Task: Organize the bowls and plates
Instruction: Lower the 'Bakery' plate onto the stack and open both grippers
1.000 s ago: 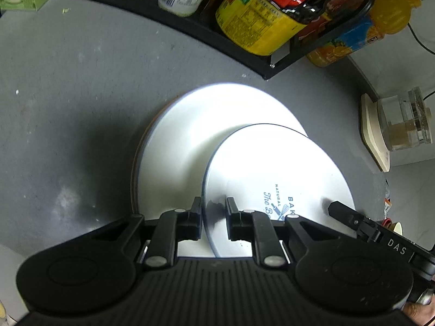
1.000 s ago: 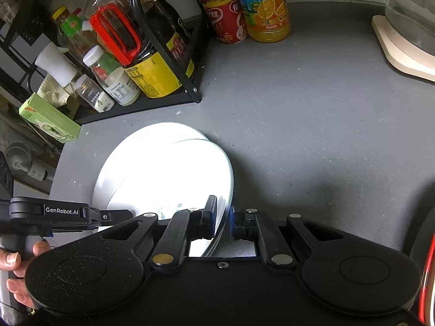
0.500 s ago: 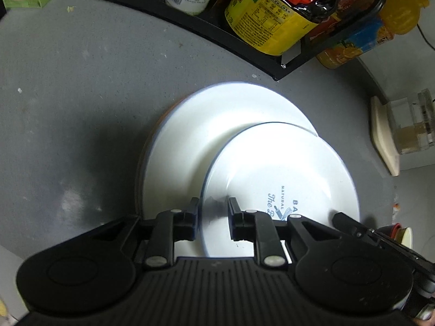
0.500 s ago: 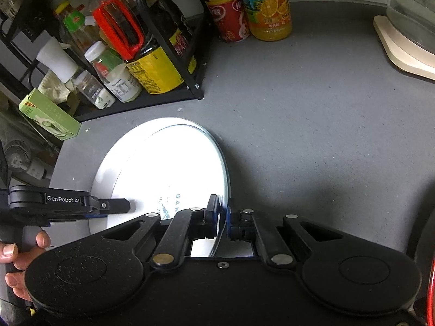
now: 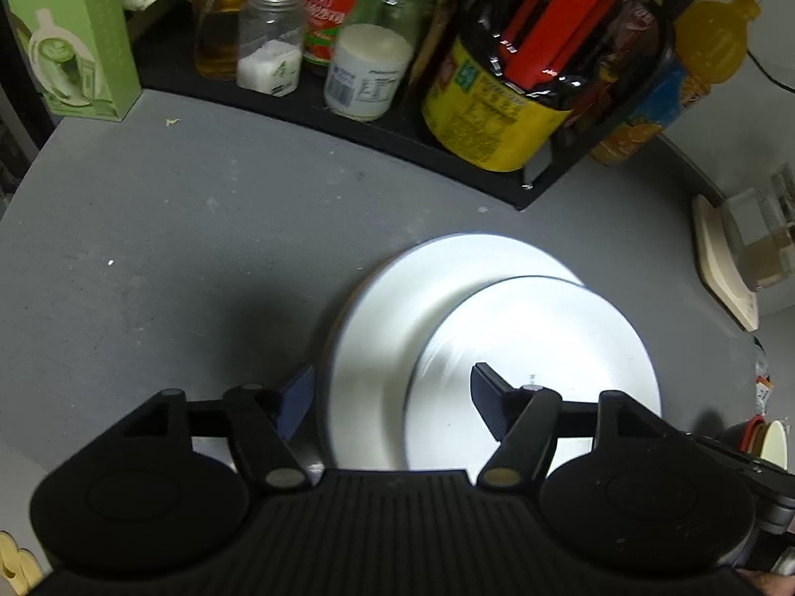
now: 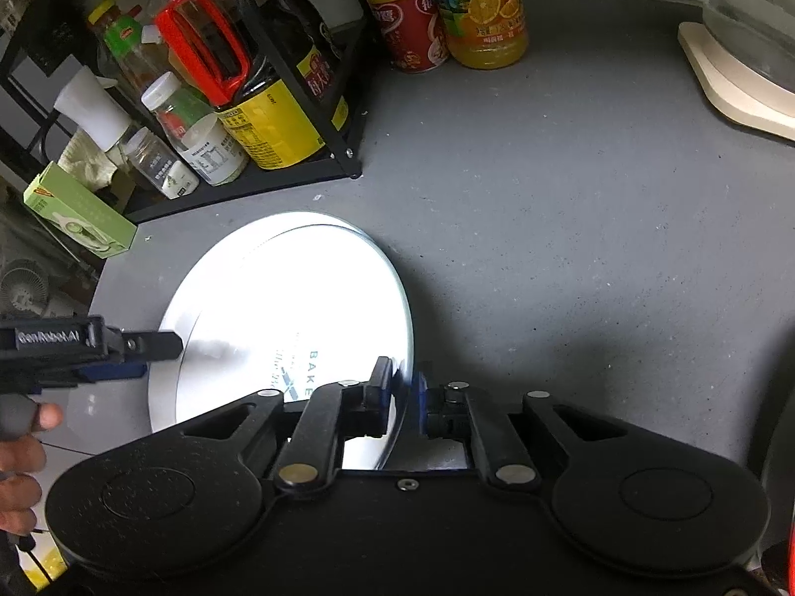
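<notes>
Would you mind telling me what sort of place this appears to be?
Probably a home kitchen counter: a rack of condiment bottles, stacked white plates on the grey worktop, and a juice bottle at the back.

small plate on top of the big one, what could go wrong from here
1. The small plate sits off-centre on the large plate, toward one rim, so it may slide or tip.
2. The left gripper is opening, nothing pressed between its fingers; only the right gripper pinches the small plate's rim, and its fingers are opening too, so a one-sided hold could slip.
3. The bottle rack stands close behind the plates; a wide swing might knock it.
</notes>
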Tool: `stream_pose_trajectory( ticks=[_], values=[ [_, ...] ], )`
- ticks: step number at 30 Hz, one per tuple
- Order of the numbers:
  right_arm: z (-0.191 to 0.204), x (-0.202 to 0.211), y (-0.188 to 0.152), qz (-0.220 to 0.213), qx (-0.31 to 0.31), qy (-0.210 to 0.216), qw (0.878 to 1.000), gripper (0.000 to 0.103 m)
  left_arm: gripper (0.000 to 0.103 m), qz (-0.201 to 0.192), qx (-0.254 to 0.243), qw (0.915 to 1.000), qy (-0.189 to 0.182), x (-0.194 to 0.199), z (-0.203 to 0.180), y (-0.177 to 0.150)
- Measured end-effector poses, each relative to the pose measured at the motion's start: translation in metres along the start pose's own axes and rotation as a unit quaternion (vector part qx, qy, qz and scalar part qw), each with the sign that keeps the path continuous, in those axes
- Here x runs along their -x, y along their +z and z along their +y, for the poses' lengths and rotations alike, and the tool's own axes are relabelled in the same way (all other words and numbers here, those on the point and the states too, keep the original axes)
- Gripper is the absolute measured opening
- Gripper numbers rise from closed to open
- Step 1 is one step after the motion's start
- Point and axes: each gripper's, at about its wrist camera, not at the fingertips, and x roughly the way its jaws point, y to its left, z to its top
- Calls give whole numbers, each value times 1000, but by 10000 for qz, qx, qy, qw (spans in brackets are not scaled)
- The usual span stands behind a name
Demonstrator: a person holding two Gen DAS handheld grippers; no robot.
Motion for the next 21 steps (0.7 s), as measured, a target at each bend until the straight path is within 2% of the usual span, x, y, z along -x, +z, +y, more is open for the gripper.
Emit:
stream_pose_trajectory(
  ticks=[3,5,10,21],
  values=[
    [-3,-2,-1,17,-42,-23,10000,20,68,122,106,9999,10,-9,8,-3],
    [-5,-2,-1,25,-75,5,10000,21,66,128,214,9995,210,-12,12,-5],
    [-2,-7,-2,105,-46,29,9999,22,64,237,321,9992,100,-19,20,-10],
    [5,-15,-5,243,-5,145,9996,22,62,-1,608,9981,38,-14,41,-9]
  ],
)
